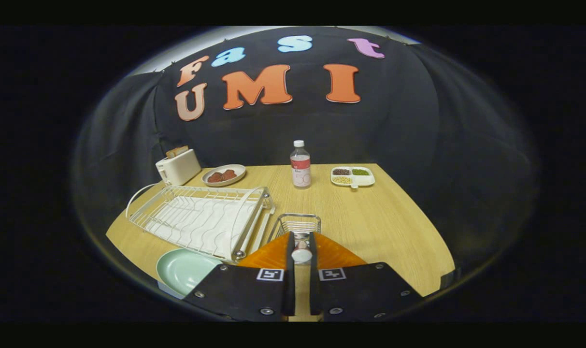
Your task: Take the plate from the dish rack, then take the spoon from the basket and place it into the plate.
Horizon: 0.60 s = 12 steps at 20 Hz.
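My gripper (301, 238) hangs just over the near side of the small wire basket (296, 224). Its fingers are nearly together and pinch a small white spoon (301, 254) between them; only the spoon's rounded end shows. The pale green plate (182, 270) lies flat on the table, left of the fingers and just in front of the dish rack (201, 217). The white wire rack holds nothing.
A white toaster (178, 166) with bread stands at the back left, beside a plate of dark patties (223, 175). A water bottle (300, 165) and a divided tray of beans (352, 176) stand at the back. Bare wooden table (384, 222) lies to the right.
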Motion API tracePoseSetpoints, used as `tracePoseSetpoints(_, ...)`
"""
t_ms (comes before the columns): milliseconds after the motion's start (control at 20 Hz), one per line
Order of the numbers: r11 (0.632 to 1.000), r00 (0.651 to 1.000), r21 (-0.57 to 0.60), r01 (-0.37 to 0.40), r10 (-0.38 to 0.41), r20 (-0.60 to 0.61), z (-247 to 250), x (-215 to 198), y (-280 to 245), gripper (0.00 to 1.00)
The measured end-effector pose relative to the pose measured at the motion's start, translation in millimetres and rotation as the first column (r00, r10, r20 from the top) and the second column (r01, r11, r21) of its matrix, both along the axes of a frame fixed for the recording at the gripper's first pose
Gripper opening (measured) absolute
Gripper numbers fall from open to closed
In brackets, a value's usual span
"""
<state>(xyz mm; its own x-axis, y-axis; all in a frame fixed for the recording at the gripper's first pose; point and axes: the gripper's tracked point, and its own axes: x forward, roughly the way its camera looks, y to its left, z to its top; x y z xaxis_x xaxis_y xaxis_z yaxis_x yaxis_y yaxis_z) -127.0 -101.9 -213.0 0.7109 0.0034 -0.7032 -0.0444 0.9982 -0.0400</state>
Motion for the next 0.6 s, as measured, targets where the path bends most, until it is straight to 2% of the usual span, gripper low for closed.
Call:
tracePoseSetpoints(350, 0.998, 0.998, 0.042, -0.048, 0.047, 0.030, 46, -8, 3, 0.12)
tracePoseSetpoints(450, 0.995, 0.994, 0.019, -0.100, 0.099, 0.043, 55, -11, 5, 0.12)
tracePoseSetpoints(600, 0.980, 0.981, 0.049, -0.193, 0.191, 0.040, 64, -23, 26, 0.12)
